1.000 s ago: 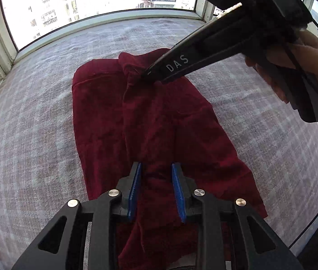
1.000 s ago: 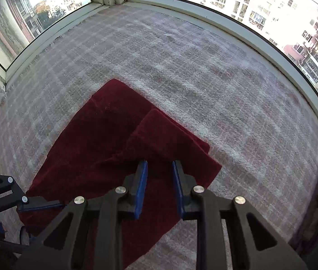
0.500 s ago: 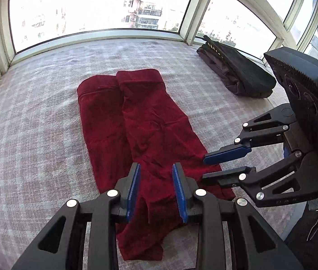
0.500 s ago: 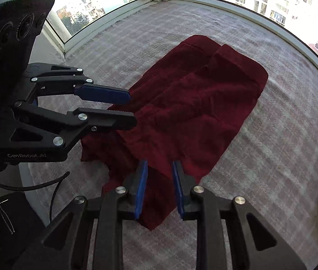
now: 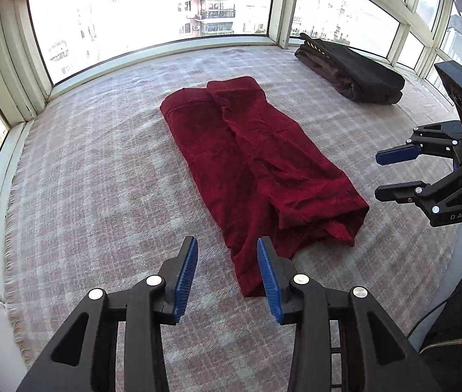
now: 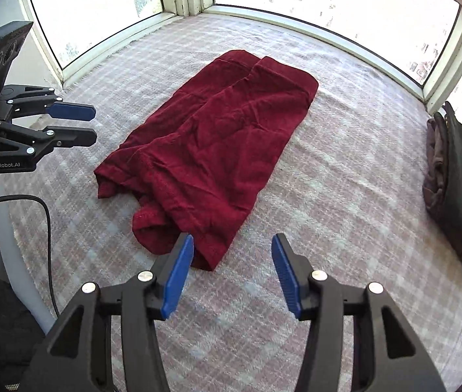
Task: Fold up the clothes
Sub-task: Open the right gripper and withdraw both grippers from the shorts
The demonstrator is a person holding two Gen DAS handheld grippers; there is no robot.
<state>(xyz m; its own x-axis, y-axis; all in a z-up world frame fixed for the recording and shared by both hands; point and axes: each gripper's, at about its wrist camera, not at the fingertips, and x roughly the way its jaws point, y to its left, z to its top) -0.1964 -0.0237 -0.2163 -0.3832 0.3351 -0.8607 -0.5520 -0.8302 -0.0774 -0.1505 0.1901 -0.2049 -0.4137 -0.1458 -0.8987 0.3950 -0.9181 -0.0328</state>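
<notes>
The red garment [image 5: 257, 166] lay folded lengthwise into a long strip on the plaid blanket [image 5: 100, 179], running from near the window side toward the person. One folded layer overlapped the other along a seam down its middle, and the near end was rumpled, with a loose corner bunched beneath the top layer; in the right wrist view that end [image 6: 198, 150] looked rolled under, though the creases made it hard to be sure.

The left gripper [image 5: 226, 277] hung above the blanket just short of the garment's near end, its jaws apart and holding nothing. The right gripper [image 6: 232, 271] was likewise held over the blanket beside the near corner of the cloth, jaws spread wide and empty. Each gripper showed in the other's camera, off to the side of the garment and clear of it: the right one [image 5: 394, 173] at the right edge of the left view, the left one [image 6: 80, 124] at the left edge of the right view.

A dark folded pile of clothes [image 5: 351, 72] sat well apart from the red garment, near the window frame [image 5: 283, 6] at the far right of the blanket.
</notes>
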